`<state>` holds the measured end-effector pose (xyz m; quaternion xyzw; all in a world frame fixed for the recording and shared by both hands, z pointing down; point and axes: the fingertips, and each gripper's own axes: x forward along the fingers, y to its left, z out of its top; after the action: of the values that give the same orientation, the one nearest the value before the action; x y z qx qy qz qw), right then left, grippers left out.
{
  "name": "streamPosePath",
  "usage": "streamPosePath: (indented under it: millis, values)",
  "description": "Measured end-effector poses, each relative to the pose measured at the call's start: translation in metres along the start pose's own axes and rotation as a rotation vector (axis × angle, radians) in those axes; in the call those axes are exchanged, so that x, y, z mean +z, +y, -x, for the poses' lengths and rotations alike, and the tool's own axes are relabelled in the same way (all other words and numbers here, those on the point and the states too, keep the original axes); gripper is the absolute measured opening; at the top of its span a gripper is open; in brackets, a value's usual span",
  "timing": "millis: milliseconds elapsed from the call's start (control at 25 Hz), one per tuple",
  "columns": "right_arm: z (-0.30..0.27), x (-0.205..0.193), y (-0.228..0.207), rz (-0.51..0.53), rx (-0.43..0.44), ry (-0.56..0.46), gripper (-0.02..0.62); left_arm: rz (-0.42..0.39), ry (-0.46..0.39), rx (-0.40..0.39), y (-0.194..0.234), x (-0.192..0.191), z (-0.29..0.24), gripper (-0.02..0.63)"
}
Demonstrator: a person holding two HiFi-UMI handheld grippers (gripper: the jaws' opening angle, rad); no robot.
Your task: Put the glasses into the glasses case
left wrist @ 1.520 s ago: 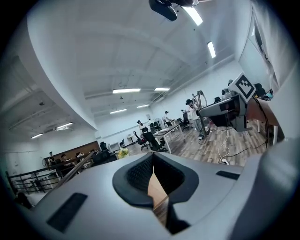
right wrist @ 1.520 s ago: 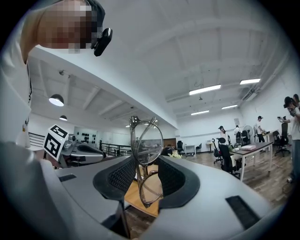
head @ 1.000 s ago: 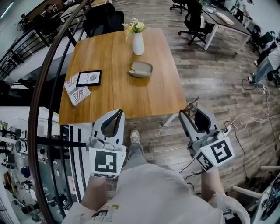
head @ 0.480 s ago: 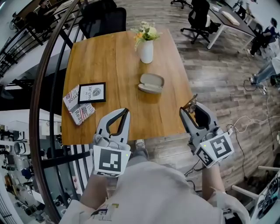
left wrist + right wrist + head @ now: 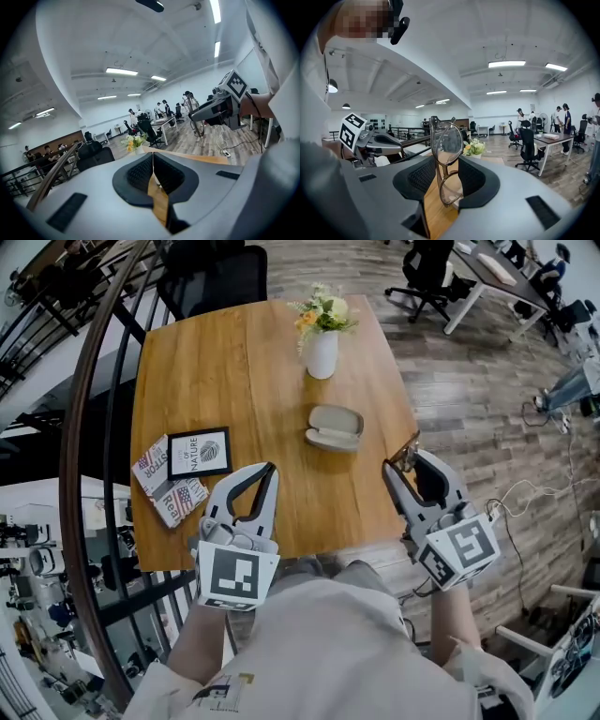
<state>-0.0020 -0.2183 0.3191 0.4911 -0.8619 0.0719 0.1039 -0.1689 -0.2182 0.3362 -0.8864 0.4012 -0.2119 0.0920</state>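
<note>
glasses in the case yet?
No, the glasses stand clamped between the right gripper's pads, and the glasses case lies apart on the table.

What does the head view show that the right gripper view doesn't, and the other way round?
Head view only: the framed picture and the booklets. Right gripper view only: ceiling lights and standing people. Both: the wooden table, the flower vase, the left gripper, and the glasses clamped in the right gripper.
</note>
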Motion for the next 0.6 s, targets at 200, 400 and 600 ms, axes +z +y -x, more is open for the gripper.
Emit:
streamPosePath:
  millis: [200,400,600]
  values:
    - [-0.011,0.0,-0.01,0.016,-0.003,0.023,0.172,0.018,0.0,-0.007,0.007,-0.001,-0.012,0.018]
    - [-0.021,-0.001,-0.024,0.025,0.021,0.048,0.173,0.029,0.016,0.007,0.011,0.003,-0.023,0.018]
    - [-0.039,-0.005,-0.042,0.01,0.07,0.059,0.173,0.034,0.047,0.021,0.013,0.004,-0.045,0.018]
